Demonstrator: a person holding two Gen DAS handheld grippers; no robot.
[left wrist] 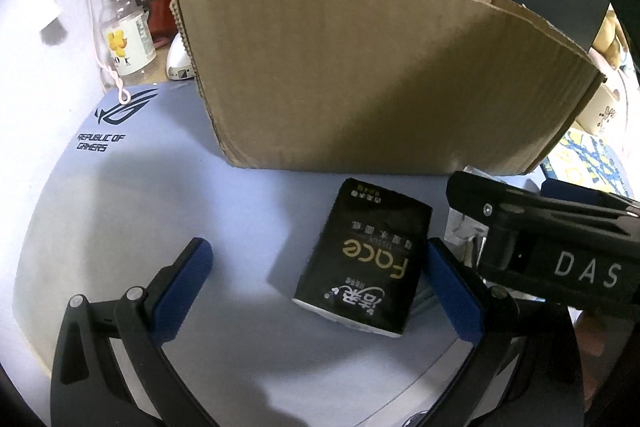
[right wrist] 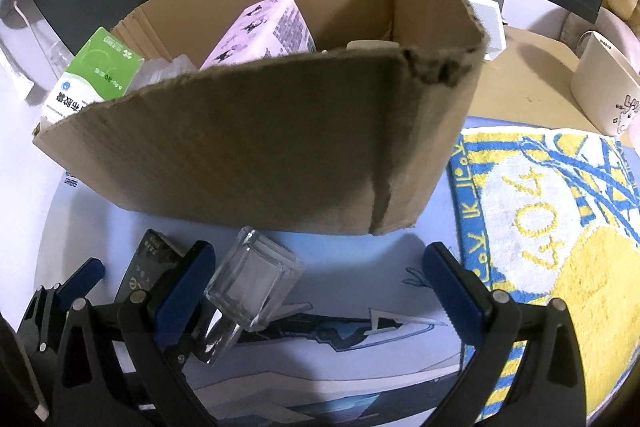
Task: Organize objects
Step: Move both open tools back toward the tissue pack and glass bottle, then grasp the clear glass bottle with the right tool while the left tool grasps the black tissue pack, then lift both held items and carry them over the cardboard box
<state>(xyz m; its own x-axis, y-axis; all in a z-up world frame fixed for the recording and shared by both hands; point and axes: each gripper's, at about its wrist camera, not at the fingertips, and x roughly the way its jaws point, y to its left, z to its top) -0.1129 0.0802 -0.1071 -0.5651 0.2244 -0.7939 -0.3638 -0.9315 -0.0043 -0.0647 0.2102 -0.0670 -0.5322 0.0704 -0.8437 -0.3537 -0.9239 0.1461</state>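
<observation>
Cardboard box (right wrist: 256,147) contents only from right; both claws (left wrist: 316,263) (right wrist: 320,275) spread, ungripping.

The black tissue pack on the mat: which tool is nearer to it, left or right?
Left. The left tool is open around the black tissue pack, one pad beside its edge. The right tool is open around the clear glass bottle, further right.

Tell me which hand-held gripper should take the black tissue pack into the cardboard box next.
Left. The left hand-held gripper is open with the black tissue pack lying between its fingers, just before the cardboard box. The right hand-held gripper is open around the clear glass bottle instead.
</observation>
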